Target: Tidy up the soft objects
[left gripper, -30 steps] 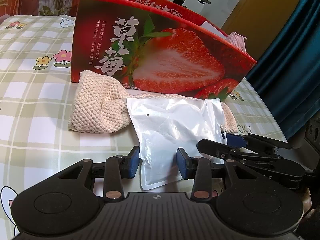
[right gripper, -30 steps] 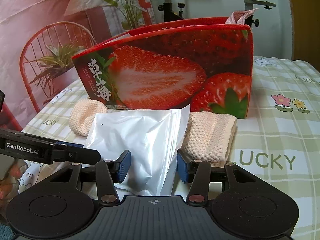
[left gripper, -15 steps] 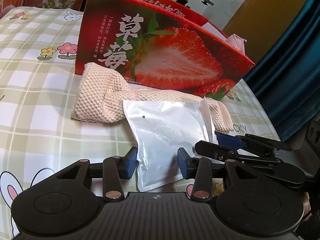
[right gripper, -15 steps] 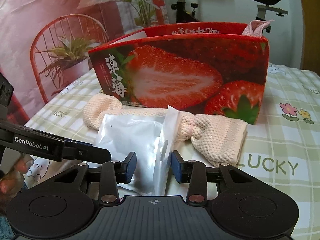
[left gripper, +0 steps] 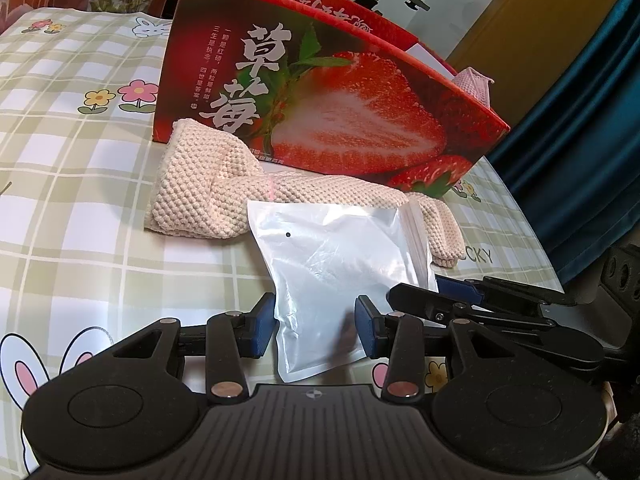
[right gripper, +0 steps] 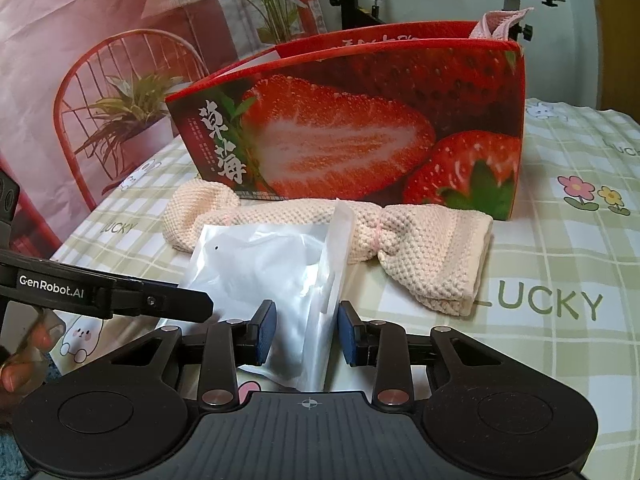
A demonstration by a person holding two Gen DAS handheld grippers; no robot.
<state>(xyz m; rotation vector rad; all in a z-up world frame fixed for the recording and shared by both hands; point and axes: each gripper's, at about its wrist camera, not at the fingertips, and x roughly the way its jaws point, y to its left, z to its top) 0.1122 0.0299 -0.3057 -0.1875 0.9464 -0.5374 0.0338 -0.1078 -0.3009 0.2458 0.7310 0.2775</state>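
Left wrist view: your left gripper jaws parted, glossy white plastic pouch between pads, unpinched. Right gripper likewise straddles pouch edge. Risk: slick film slips on closing, or drags knitted peach cloth beyond jaws.

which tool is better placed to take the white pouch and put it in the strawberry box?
Probably right. The right tool straddles the raised zip edge of the white pouch, its pads nearly on the film. The left tool straddles the flat bottom corner with wider gaps. Both are open; the strawberry box stands just behind.
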